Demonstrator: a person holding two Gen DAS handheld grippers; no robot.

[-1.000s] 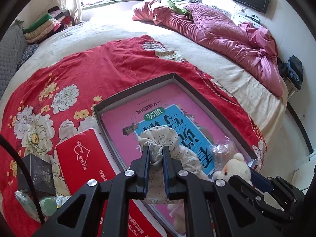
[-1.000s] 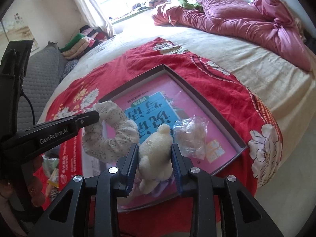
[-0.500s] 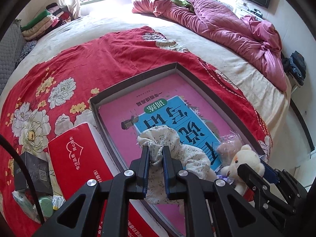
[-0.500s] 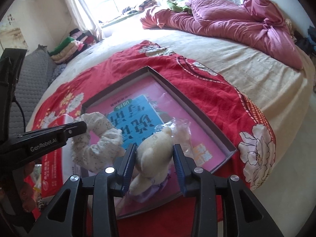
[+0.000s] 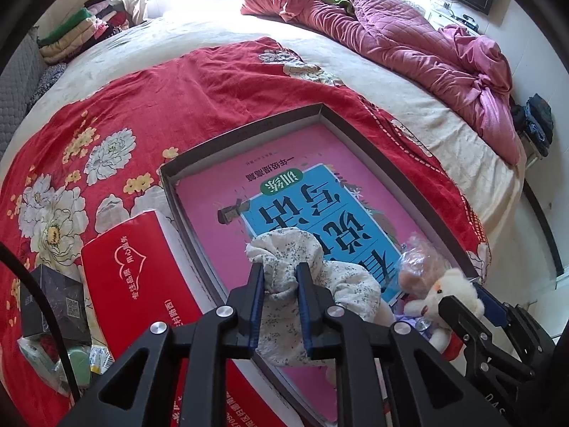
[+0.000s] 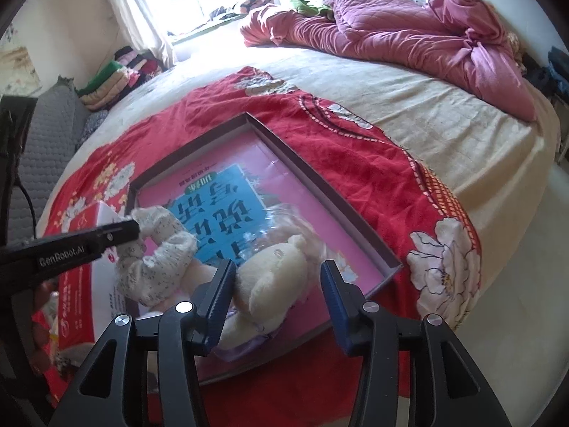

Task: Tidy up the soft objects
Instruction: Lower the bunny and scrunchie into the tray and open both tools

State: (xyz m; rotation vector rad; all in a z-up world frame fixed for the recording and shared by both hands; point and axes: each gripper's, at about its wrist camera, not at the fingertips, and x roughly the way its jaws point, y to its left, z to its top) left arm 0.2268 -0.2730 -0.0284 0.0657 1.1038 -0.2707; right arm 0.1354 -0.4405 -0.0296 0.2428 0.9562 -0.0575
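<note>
On the left, off the tray, a red cardboard box (image 5: 142,284) and a heap of small packets (image 5: 53,338) lie on the red floral blanket (image 5: 106,135); I judge these not part of the sorting. The left tongs (image 5: 281,302) are clamped narrow on a floral fabric scrunchie (image 5: 313,277) held over the shallow grey-rimmed tray (image 5: 402,178), not yet let go. The tray holds a pink-and-blue workbook (image 5: 284,185) and a crinkled clear plastic bag (image 5: 423,256). On the right, the right tongs (image 6: 277,295) stand wide around a cream plush teddy bear (image 6: 270,274) lying in the tray's near corner, apparently released.
</note>
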